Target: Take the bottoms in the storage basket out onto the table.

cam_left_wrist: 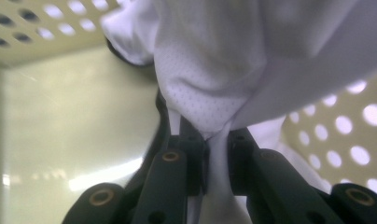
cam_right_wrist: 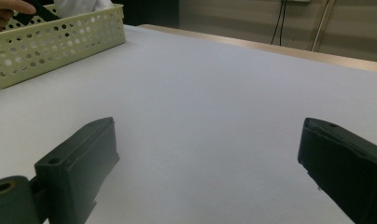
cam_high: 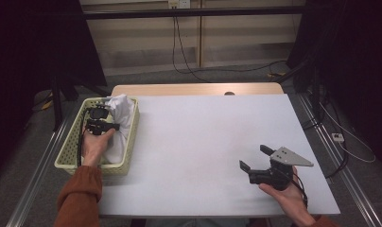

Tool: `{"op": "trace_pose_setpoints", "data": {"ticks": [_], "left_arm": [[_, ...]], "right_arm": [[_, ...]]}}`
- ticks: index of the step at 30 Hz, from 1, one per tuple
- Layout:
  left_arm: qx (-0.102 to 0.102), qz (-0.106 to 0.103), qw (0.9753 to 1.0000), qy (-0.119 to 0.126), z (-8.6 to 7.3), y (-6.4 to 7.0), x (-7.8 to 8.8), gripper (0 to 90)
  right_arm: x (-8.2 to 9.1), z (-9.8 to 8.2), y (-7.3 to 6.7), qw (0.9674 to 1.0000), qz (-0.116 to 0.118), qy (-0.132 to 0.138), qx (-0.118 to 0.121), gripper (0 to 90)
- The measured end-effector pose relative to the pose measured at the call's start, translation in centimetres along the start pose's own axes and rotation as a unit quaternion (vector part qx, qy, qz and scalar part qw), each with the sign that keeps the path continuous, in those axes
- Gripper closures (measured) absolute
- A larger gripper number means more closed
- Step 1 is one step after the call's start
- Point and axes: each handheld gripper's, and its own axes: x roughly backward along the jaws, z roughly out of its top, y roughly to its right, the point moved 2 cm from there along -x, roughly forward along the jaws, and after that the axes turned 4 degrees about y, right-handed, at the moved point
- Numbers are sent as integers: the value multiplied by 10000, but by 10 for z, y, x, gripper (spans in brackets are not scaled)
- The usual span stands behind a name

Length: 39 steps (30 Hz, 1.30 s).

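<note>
Our left claw (cam_left_wrist: 218, 161) is clamped on the white cloth (cam_left_wrist: 210, 70) in the basket (cam_high: 68, 151) at the table's left edge; our right claw (cam_high: 255, 156) stands apart.

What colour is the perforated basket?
Pale yellow-green basket, clearest in the high view.

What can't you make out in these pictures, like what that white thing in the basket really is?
- White cloth: bunched up in the left gripper view and cut off by its top edge, so its kind is unclear.
- Basket floor: in the high view, cloth and left gripper cover most of it.
- Right gripper: in its own view, just the jaw tips show.
</note>
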Motion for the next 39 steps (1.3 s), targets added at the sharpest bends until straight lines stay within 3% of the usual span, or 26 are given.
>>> {"op": "trace_pose_setpoints", "data": {"ticks": [3,10,14,21,39], "left_arm": [[26,-57,9998,170,2,0,5,820],[-103,91,9987,483,6,7,15,826],[-87,35,9980,632,6,8,22,827],[-27,-12,9943,1069,8,11,32,828],[-99,-28,9856,1690,11,14,51,828]], "right_arm": [[0,0,1,10000,-22,2,-34,45],[0,0,1,10000,-29,-6,-52,46],[0,0,2,10000,-30,-2,-53,46],[0,0,1,10000,-32,0,-50,47],[2,1,1,10000,0,54,-18,50]]}}
